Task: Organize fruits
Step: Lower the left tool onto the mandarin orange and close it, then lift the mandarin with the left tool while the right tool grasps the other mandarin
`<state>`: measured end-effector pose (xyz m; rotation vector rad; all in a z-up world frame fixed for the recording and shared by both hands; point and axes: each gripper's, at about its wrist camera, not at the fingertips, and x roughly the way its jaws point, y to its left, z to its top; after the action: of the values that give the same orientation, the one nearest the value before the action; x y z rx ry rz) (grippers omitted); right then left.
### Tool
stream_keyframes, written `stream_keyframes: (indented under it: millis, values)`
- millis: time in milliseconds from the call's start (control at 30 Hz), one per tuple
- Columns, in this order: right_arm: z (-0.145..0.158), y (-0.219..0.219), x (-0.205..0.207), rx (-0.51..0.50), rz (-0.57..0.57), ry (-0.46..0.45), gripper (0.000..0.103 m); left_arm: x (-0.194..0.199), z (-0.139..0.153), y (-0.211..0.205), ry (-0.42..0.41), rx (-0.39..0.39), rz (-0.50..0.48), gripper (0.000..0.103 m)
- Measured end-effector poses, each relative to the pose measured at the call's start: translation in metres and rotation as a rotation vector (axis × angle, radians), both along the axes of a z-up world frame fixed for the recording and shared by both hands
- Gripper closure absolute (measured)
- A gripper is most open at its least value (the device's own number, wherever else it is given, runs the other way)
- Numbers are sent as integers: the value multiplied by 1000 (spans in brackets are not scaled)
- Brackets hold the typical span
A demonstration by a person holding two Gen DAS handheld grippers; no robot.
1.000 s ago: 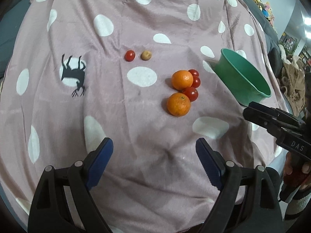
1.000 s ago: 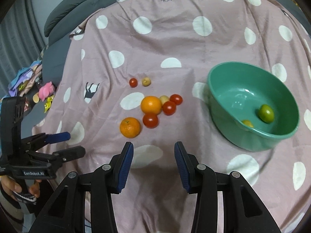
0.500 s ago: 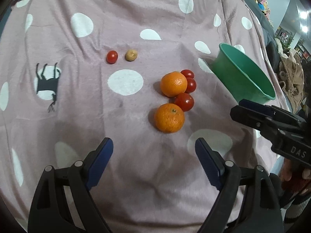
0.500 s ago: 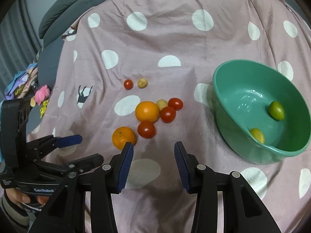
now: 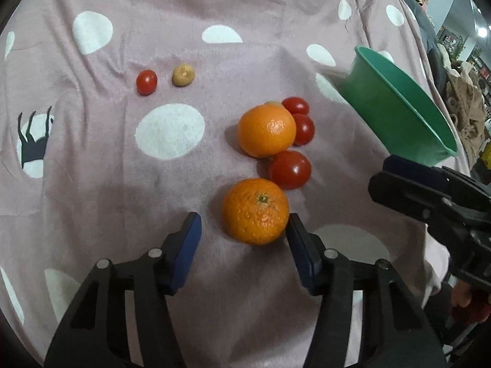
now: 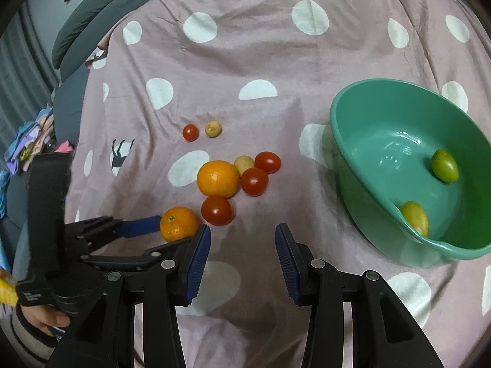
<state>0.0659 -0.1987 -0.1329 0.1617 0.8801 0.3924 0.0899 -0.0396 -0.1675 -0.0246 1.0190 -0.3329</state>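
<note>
My left gripper is open, its blue pads either side of the near orange on the pink dotted cloth; the right pad is near touching it. The same orange shows in the right wrist view. A second orange lies behind it with three red tomatoes, the closest one beside the near orange. A small tomato and a tan fruit lie apart at the left. My right gripper is open and empty above the cloth. The green bowl holds a green fruit and a yellow fruit.
The cloth covers a rounded surface and drops off at the edges. Grey cushions and a pile of coloured items lie beyond the left edge. My right gripper's body stands near the bowl.
My left gripper has moved forward and lower to the near orange, and its jaws have narrowed around it. My right gripper has shifted slightly toward the bowl.
</note>
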Motion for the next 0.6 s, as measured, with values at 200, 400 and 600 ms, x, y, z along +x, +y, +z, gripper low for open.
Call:
stream_keyframes:
  millis: [200, 400, 600]
  values:
    - [-1, 7, 6, -1, 21, 2, 59, 1, 1, 5, -13, -26, 5, 62]
    - [-1, 22, 16, -13, 46, 2, 59, -4, 14, 45, -45, -73, 77, 62]
    - [-1, 47, 36, -53, 64, -7, 59, -5, 25, 63, -75, -62, 108, 62]
